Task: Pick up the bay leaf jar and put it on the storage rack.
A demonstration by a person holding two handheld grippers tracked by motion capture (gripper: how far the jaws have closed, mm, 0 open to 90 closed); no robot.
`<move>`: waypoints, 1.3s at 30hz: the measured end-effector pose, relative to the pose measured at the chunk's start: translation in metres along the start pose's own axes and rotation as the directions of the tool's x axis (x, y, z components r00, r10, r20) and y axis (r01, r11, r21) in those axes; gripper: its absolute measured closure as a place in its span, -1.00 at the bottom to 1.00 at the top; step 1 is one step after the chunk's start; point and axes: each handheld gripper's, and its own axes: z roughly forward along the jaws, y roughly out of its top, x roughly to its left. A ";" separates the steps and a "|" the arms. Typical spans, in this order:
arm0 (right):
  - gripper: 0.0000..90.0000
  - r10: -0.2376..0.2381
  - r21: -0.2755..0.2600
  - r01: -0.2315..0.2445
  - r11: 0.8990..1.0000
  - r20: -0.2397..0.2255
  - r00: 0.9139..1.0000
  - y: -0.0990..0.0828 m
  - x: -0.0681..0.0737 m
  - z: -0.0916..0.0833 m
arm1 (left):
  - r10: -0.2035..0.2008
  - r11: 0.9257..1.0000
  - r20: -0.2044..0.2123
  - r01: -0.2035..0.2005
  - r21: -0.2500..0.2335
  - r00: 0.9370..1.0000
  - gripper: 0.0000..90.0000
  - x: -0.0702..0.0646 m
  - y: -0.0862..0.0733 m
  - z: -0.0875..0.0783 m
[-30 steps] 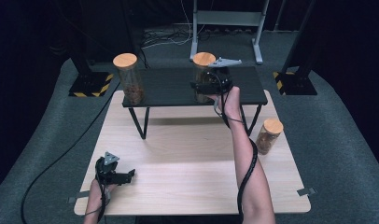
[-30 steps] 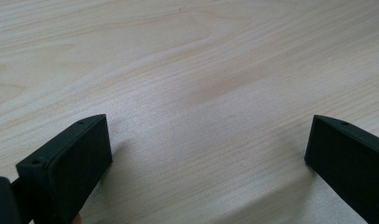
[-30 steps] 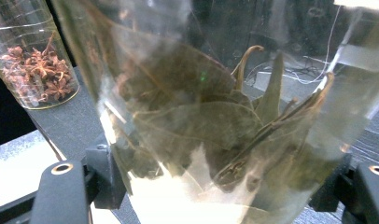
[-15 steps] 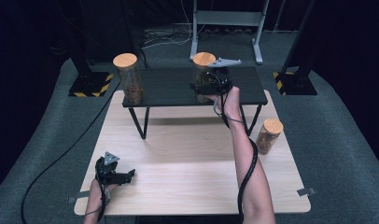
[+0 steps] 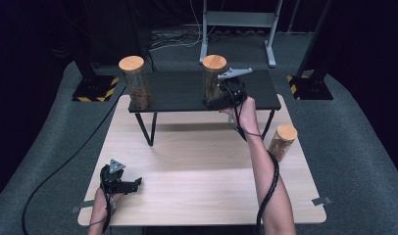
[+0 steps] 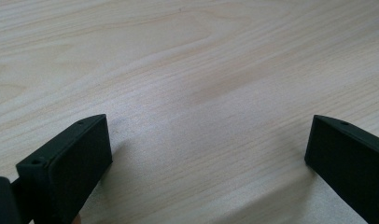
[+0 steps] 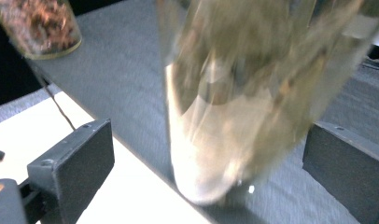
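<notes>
Right claw [image 5: 217, 100] stands at the middle jar [image 5: 213, 78] on the black shelf [image 5: 177, 90], and its jaws have just been opening. In the right gripper view the two black pads [image 7: 73, 165] are wide apart, with the glass body of the middle jar [image 7: 239, 102] between them but not pressed by either one. I judge that the jar is being set down here: its base rests on the shelf near the front edge, so the claw lets go of it.

Left claw [image 5: 119, 182] is low over the near left part of the wooden table [image 5: 197, 161]; its jaws are also apart and hold nothing. It seems to wait there, out of the way of the working arm.

From the high view one sees the whole arrangement: a second jar [image 5: 136, 82] at the left end of the shelf and a third jar [image 5: 282, 142] on the table, near its right edge. The right gripper view gives instead the free gap between pads and glass, which the high view hides behind the hand.
</notes>
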 end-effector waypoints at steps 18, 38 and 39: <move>-0.98 -0.127 0.028 0.129 0.991 -0.053 0.990 -0.077 0.031 -0.037 | 0.000 1.000 0.000 0.000 0.000 1.000 -1.00 0.000 0.000 0.000; -1.00 -0.087 0.138 0.107 0.985 -0.142 0.986 -0.212 0.062 -0.043 | -0.001 1.000 -0.001 0.001 0.000 1.000 -1.00 0.000 0.000 0.000; -1.00 -0.079 0.145 0.099 0.984 -0.138 0.987 -0.220 0.061 -0.043 | -0.001 1.000 -0.001 0.001 0.000 1.000 -1.00 0.000 0.000 0.000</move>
